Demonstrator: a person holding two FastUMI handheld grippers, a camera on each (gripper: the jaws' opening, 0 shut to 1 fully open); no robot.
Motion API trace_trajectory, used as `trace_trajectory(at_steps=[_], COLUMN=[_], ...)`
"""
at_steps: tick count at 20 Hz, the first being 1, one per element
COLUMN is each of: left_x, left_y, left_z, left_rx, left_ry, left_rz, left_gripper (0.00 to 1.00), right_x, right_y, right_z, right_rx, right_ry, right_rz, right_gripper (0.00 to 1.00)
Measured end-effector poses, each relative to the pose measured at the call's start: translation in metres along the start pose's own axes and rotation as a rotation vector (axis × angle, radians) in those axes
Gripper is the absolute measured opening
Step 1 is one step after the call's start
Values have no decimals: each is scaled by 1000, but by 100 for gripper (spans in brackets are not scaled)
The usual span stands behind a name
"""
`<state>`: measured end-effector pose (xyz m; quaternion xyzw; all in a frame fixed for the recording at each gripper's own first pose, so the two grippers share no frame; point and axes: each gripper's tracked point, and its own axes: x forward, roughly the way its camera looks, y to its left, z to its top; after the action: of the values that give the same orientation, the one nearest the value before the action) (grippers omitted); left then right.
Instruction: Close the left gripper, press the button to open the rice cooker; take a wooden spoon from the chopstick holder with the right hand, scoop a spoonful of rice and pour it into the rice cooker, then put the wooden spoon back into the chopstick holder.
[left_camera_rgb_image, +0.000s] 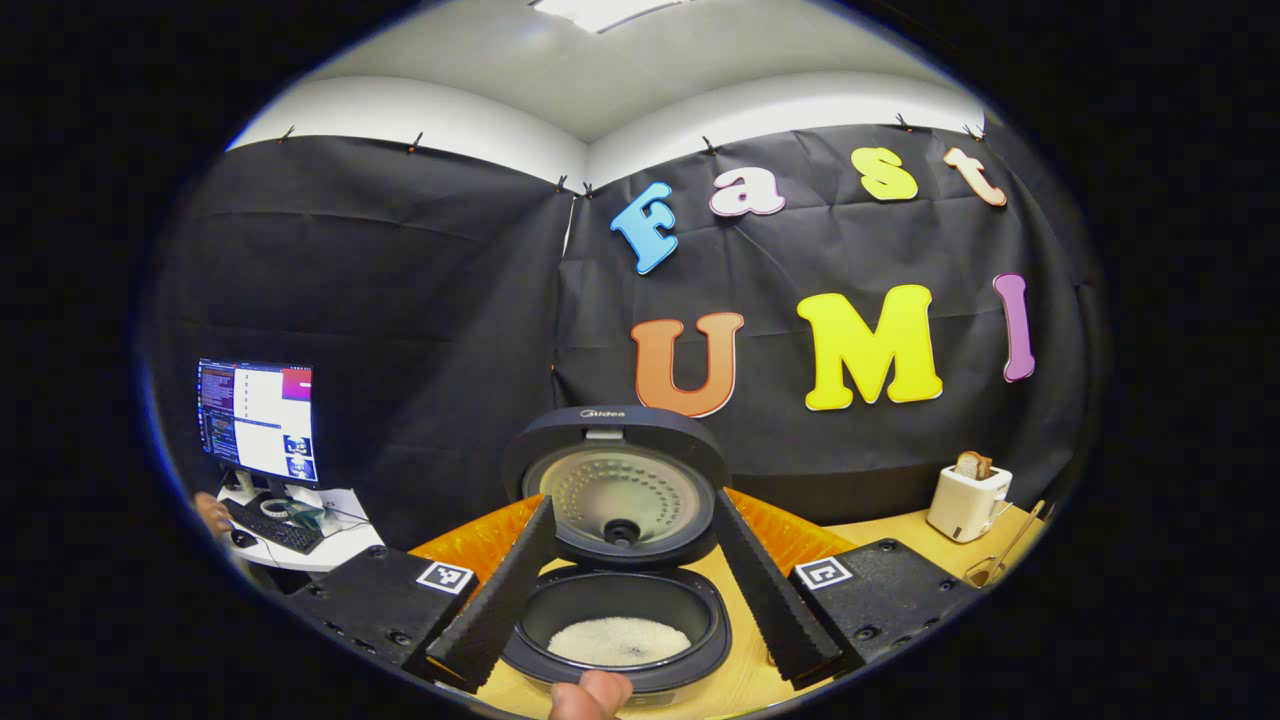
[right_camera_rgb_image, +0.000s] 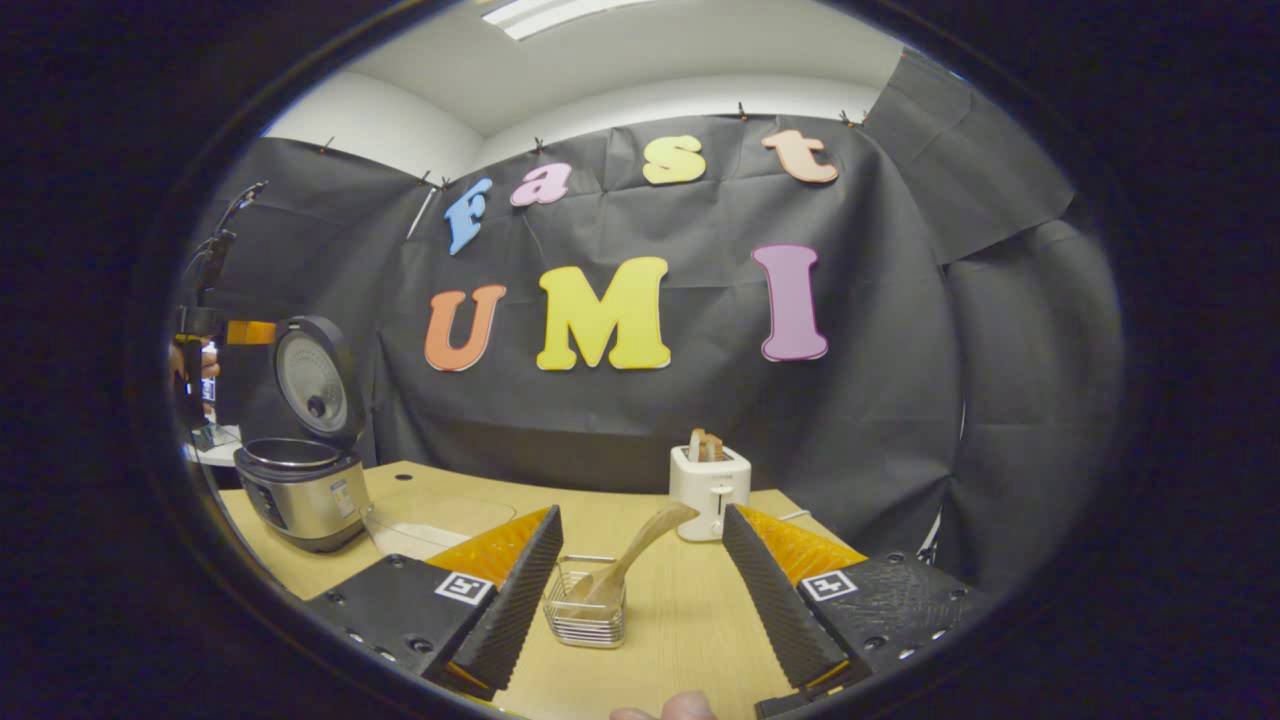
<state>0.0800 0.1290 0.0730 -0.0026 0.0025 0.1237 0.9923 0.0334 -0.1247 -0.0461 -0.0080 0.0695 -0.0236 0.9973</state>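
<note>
The rice cooker (left_camera_rgb_image: 620, 610) stands just ahead in the left gripper view, its round lid (left_camera_rgb_image: 618, 495) raised and white rice (left_camera_rgb_image: 620, 640) lying in the pot. My left gripper (left_camera_rgb_image: 635, 505) is open, one finger on each side of the cooker, touching nothing. In the right gripper view a wire chopstick holder (right_camera_rgb_image: 587, 605) sits on the table with the wooden spoon (right_camera_rgb_image: 640, 545) leaning in it, bowl up to the right. My right gripper (right_camera_rgb_image: 642, 515) is open a short way behind the holder, holding nothing. The cooker (right_camera_rgb_image: 300, 490) stands far left there.
A white toaster (right_camera_rgb_image: 710, 488) with bread stands behind the holder, near the black wall. A clear shallow container (right_camera_rgb_image: 440, 518) lies on the wooden table (right_camera_rgb_image: 690, 620) beside the cooker. A monitor (left_camera_rgb_image: 258, 420) and keyboard sit on a side desk at left. A thumb (left_camera_rgb_image: 590, 695) shows at the bottom.
</note>
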Motion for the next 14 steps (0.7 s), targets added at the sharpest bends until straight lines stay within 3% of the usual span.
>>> trace_trajectory(at_steps=[4,7,8,9,10,12,13,14], left_x=[-17,-25,-27,-30,-34,-40,-42,-45], left_y=[-17,-11,-14,-17,-18,-16,-15,-16], left_z=[-18,-37,-42,-48,-53,-61,-64,-68], left_rx=[-39,-14,-15,-20,-23,-21,-15,-8], left_ry=[7,25,26,32,37,37,34,36], left_rz=[-52,-29,-29,-31,-29,-12,-3,2], left_gripper=[100,100,100,100,95,100,100,100], right_x=[21,45,55,65,75,93,103,112], right_y=[0,-1,-1,0,0,4,4,4], right_z=[-28,-43,-50,-56,-63,-74,-77,-78], right_rx=[29,65,78,95,109,137,148,159], right_ry=[119,176,197,218,240,278,284,286], right_rz=[7,3,4,10,10,18,28,28], right_gripper=[96,92,100,92,96,92,100,96])
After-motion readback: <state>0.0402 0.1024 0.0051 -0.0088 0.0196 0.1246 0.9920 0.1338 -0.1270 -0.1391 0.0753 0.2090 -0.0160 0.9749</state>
